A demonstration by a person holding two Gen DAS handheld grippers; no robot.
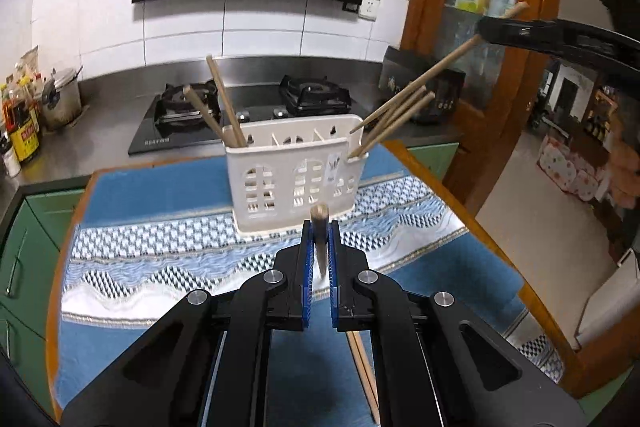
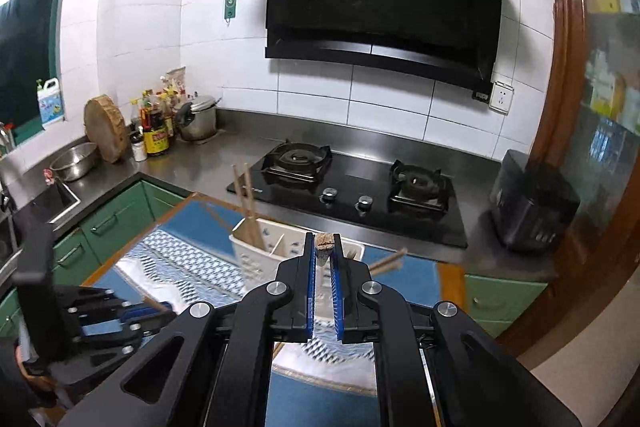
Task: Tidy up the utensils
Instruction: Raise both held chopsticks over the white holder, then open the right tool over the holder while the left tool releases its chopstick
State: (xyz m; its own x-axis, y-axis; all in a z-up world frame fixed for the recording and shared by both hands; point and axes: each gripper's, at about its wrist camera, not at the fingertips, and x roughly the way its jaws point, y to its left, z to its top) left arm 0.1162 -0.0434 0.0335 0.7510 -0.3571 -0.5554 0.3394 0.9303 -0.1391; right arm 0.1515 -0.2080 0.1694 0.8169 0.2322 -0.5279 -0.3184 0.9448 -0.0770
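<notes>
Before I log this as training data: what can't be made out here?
- Left claw: its chopstick is blurred end-on, length hidden.
- Right claw: its chopstick likewise.
- Basket, right wrist view: blurred, partly behind the claw.
- Basket middle slots: contents unseen.

The right gripper [image 2: 323, 259] is clamped on a chopstick [image 2: 324, 245], whose blunt end pokes out between the blue pads [image 2: 309, 287]. Just beyond and below the jaws stands the white utensil holder [image 2: 256, 251], with chopsticks leaning in its left compartment. Left of the jaws, the left gripper [image 2: 160, 307] also grips a chopstick.
</notes>
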